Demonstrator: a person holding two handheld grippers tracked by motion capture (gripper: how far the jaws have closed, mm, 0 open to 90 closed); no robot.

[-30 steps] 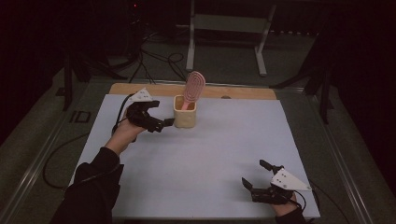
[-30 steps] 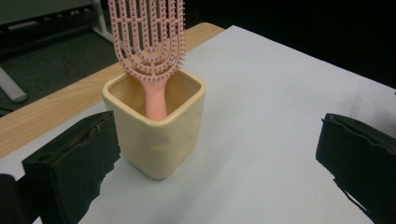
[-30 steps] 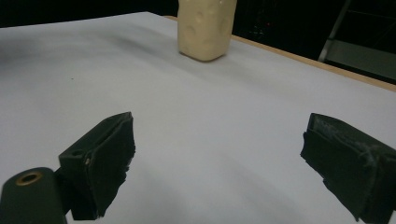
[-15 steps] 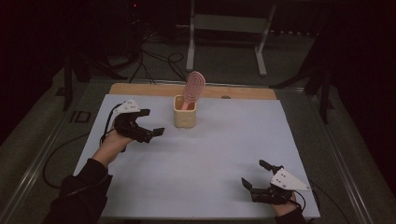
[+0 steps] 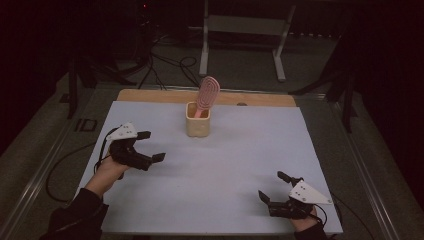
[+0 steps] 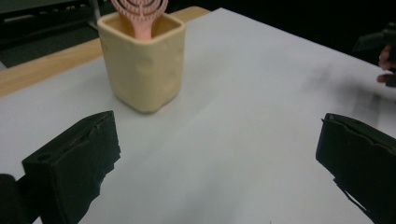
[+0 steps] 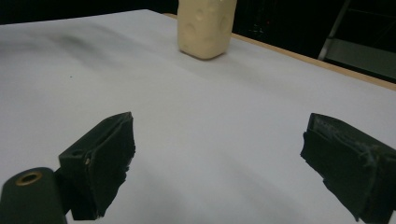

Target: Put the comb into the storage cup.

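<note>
A cream square cup (image 5: 198,120) stands upright near the far middle of the white table (image 5: 240,150), and a pink hairbrush (image 5: 206,93) stands in it, head up. The left gripper view has the cup (image 6: 142,60) ahead at upper left with the brush (image 6: 140,11) in it. My left gripper (image 5: 151,146) is open at the table's left, apart from the cup, nothing between its jaws. At the near right my right gripper (image 5: 274,186) rests open and empty. The cup (image 7: 205,25) stands far off in the right gripper view.
A wooden strip (image 5: 150,95) runs along the table's far edge. Beyond it are a metal stand (image 5: 242,25) and cables (image 5: 165,67) on the floor. A cable (image 5: 60,165) trails off the table's left side from my left gripper.
My left gripper has drawn back from beside the cup, toward the near left of the table, staying open. The right gripper has not moved.
</note>
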